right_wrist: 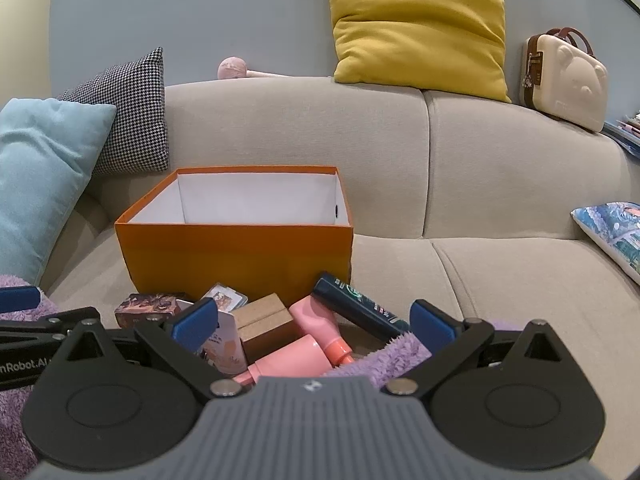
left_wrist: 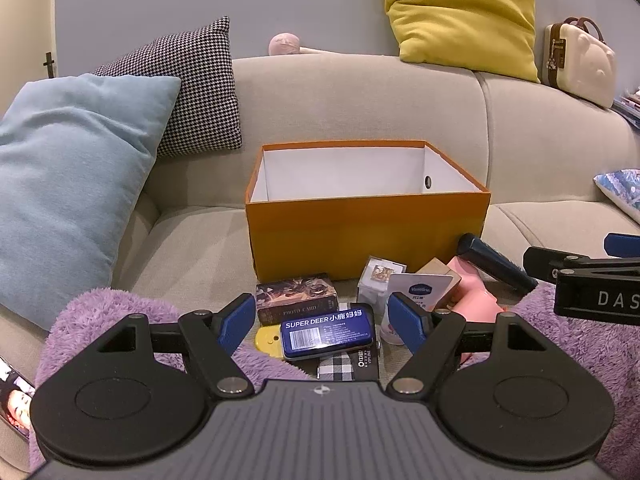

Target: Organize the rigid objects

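Observation:
An open orange box (left_wrist: 360, 236) (right_wrist: 236, 256) with a white, bare inside stands on the beige sofa. In front of it lies a pile of small items: a blue tin (left_wrist: 328, 334), a photo card box (left_wrist: 296, 298), a clear case (left_wrist: 380, 276), a Vaseline tube (left_wrist: 416, 296), a cork block (right_wrist: 266, 326), pink bottles (right_wrist: 308, 344) and a dark tube (right_wrist: 360, 312). My left gripper (left_wrist: 322, 322) is open, its blue pads either side of the tin and apart from it. My right gripper (right_wrist: 314, 322) is open above the pink bottles.
A purple fluffy blanket (left_wrist: 104, 316) (right_wrist: 384, 360) lies under and around the pile. Blue (left_wrist: 68, 176), houndstooth (left_wrist: 196, 88) and yellow (left_wrist: 464, 12) cushions lean on the sofa back. A cream case (right_wrist: 568, 80) sits at the right.

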